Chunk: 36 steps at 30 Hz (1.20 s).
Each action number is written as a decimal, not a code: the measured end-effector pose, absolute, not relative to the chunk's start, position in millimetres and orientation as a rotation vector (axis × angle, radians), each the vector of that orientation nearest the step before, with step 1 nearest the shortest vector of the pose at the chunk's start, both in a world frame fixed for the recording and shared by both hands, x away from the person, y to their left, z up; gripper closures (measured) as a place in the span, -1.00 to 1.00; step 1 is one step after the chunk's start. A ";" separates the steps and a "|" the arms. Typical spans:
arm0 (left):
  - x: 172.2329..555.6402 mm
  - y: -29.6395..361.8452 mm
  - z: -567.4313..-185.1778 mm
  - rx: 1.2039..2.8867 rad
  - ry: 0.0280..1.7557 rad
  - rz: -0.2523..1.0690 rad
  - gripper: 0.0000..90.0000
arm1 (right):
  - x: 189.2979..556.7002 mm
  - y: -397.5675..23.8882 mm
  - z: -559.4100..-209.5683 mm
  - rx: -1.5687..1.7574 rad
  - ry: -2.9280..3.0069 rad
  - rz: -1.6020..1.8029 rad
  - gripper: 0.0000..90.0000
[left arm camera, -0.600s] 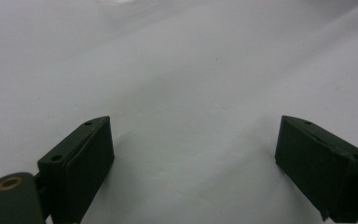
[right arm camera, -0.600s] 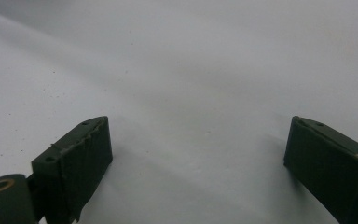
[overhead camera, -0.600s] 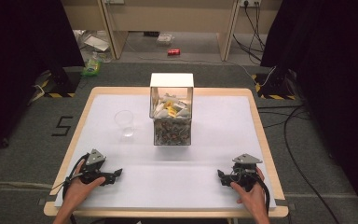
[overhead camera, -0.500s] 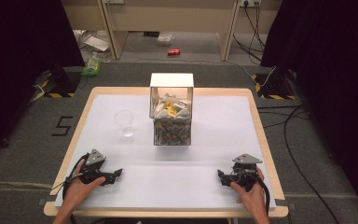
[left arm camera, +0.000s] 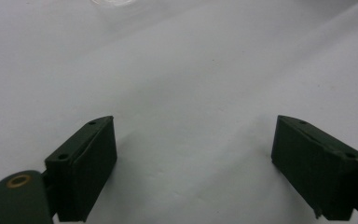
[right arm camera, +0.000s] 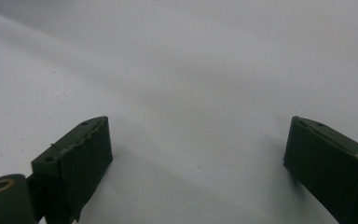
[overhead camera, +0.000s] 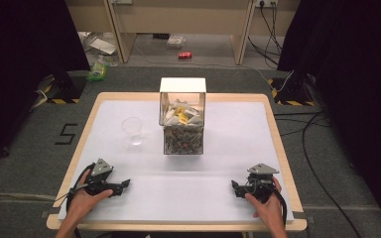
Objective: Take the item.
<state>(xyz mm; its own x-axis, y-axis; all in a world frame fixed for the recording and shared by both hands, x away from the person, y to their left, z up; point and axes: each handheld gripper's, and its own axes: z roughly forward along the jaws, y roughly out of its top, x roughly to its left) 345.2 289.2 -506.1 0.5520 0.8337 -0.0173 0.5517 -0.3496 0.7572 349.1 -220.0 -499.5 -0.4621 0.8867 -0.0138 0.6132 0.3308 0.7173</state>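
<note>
Two grippers are resting on the white table (overhead camera: 218, 139), one at each near corner. The left gripper (overhead camera: 124, 184) is standing with jaws wide apart and nothing between them; the right gripper (overhead camera: 234, 187) is doing likewise (bare table surface is showing between both pairs of jaws). One clear cup (overhead camera: 132, 130) is standing just beside one clear box (overhead camera: 182, 116) of packets, both well apart from the grippers

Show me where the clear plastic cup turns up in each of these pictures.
High view: the clear plastic cup stands left of the clear box, ahead of the left gripper.
Left gripper view: a faint clear rim at the top edge, probably the cup.
Right gripper view: not in it.
Shared landmark: the white table cover.
</note>
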 end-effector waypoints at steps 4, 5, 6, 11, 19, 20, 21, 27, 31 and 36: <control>344.8 288.1 -505.0 2.047 1.105 0.503 -0.67 | 349.1 -220.0 -499.5 1.323 2.196 0.918 -0.82; 345.0 287.7 -504.3 2.036 1.105 0.501 -0.67 | 349.1 -220.0 -499.5 1.324 2.196 0.918 -0.82; 345.0 287.3 -502.9 2.032 1.104 0.497 -0.67 | 349.1 -220.0 -499.5 1.323 2.197 0.918 -0.82; 343.4 283.7 -492.2 2.014 1.072 0.507 -0.67 | 349.1 -220.0 -499.5 1.324 2.196 0.918 -0.82; 341.9 279.4 -470.0 1.950 1.023 0.505 -0.66 | 349.2 -220.1 -499.6 1.322 2.197 0.919 -0.82; 342.4 278.8 -467.2 1.945 1.016 0.506 -0.66 | 349.2 -220.1 -499.6 1.322 2.197 0.919 -0.82; 342.9 278.0 -464.6 1.938 1.012 0.505 -0.66 | 349.3 -220.1 -499.6 1.323 2.197 0.920 -0.82; 346.3 271.7 -448.9 1.914 0.970 0.506 -0.66 | 349.3 -220.1 -499.7 1.323 2.197 0.920 -0.82; 348.4 267.0 -440.2 1.894 0.943 0.506 -0.66 | 349.3 -220.2 -499.6 1.322 2.197 0.919 -0.82; 352.2 261.3 -429.2 1.878 0.908 0.521 -0.62 | 349.2 -220.1 -499.6 1.322 2.197 0.919 -0.82</control>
